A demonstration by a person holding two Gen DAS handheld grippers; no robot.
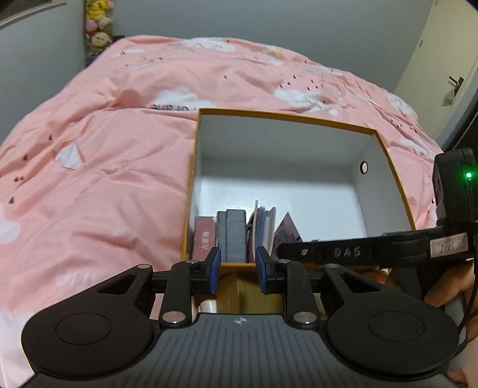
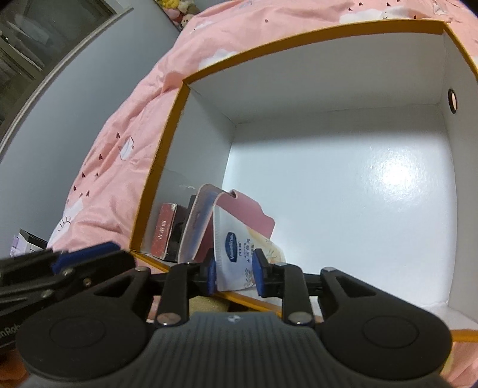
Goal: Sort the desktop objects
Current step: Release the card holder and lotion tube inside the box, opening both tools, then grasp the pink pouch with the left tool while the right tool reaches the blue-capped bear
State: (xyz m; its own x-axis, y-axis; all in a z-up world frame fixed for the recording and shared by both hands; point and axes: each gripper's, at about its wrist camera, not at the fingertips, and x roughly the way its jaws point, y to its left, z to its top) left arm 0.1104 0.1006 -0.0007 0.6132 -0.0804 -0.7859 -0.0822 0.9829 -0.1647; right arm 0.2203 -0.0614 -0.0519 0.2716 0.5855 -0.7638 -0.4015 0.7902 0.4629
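Note:
An orange-rimmed box [image 1: 286, 117] with a white inside stands on a pink bed; it also shows in the right wrist view [image 2: 167, 131]. Along its near wall stand a maroon carton [image 1: 204, 238] [image 2: 162, 232], a grey case [image 1: 231, 234], a pink-edged booklet [image 1: 264, 226] [image 2: 197, 221] and a white Vaseline sachet [image 2: 239, 253]. My left gripper [image 1: 237, 270] is open and empty at the box's near rim, in front of the grey case. My right gripper [image 2: 233, 273] hovers at the near rim with the sachet between its fingers; the pads stand slightly apart from it.
The pink duvet [image 1: 104, 149] covers the bed all round the box. Plush toys [image 1: 98, 27] sit in the far left corner by the grey wall. A small boxed item [image 2: 25, 243] lies left of the bed. The far part of the box floor [image 2: 358, 185] is bare.

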